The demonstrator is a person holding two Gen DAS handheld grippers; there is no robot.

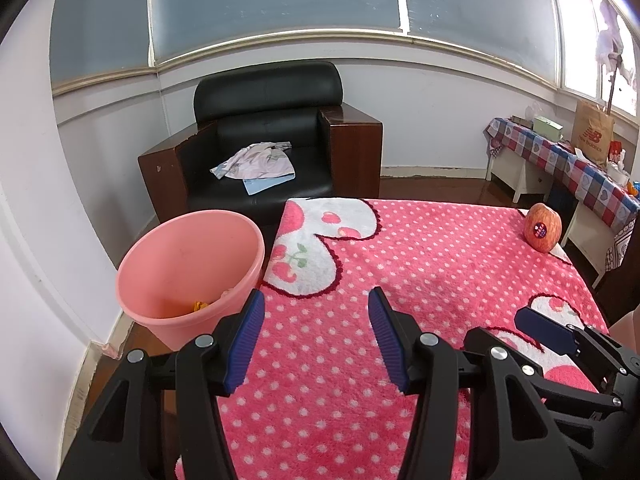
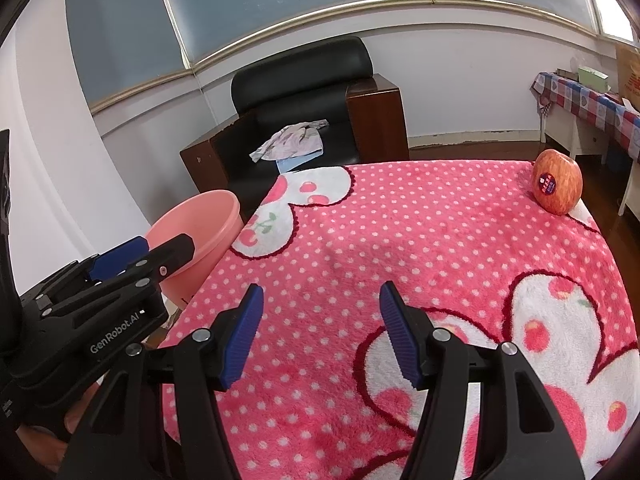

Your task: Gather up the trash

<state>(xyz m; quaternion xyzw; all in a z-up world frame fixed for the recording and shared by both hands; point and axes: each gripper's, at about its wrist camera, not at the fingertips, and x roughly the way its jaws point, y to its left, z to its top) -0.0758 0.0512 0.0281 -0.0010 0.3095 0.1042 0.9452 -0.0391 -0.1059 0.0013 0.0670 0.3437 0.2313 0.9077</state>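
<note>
Pink blanket (image 1: 400,264) under both gaping, empty hand-held grippers; only left view shows binned scraps (image 1: 200,305).

My blue pads (image 1: 248,344) hover over pink white-dotted blanket (image 1: 420,264); pink bin (image 1: 180,256) at ten o'clock, red-orange apple (image 1: 543,228) at two

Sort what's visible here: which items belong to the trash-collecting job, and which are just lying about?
Part of the job:
- pink bin, scraps already at its bottom
- left gripper, open and empty
- right gripper, open and empty

Just lying about:
- apple with a sticker, on the pink dotted blanket
- clothes on the black armchair
- checked side table
</note>
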